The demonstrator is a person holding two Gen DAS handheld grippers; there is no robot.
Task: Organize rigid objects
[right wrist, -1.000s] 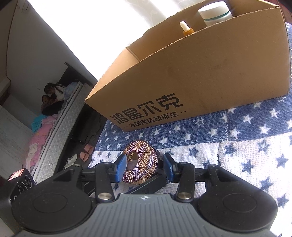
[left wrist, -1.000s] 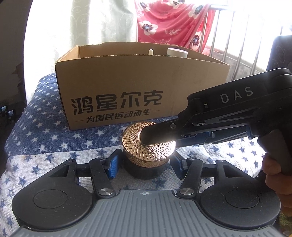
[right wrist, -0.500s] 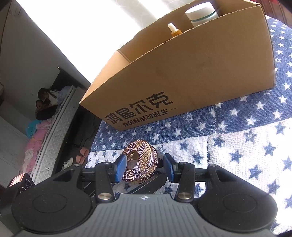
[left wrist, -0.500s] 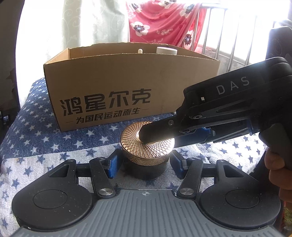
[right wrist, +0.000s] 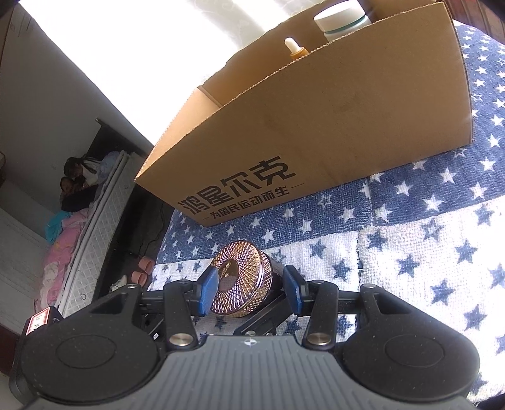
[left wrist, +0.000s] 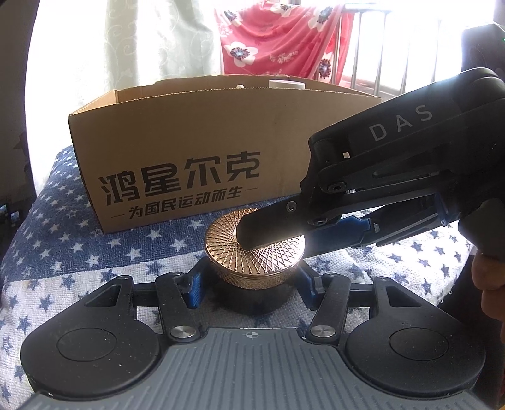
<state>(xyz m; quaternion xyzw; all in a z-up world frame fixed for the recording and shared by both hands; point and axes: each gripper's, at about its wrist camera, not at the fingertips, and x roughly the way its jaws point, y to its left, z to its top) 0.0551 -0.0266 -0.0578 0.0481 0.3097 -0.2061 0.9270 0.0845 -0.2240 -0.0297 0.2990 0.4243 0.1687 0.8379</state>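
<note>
Both hand-held grippers tilt downward onto one jar [left wrist: 254,252] on the star-print cloth [left wrist: 79,239], before the cardboard box [left wrist: 202,148]. Left hand-held gripper [left wrist: 252,284] pinches its dark base; right hand-held gripper [right wrist: 249,288], entering sideways, pinches its gold lid [right wrist: 243,277].

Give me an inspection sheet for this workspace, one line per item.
Surface: star-patterned blanket, blue and white.
Job's things: jar with a lattice lid, upright in front of the cardboard box; the box holds a white-capped bottle and a dropper bottle.
Clutter: nothing seen.
Grippers: left gripper jaws clamp the jar's dark body; right gripper has one finger across the lid, grip unclear.
Cables: nothing seen.
Surroundings: floral cloth, metal railing, mattress, slippers on the floor.
</note>
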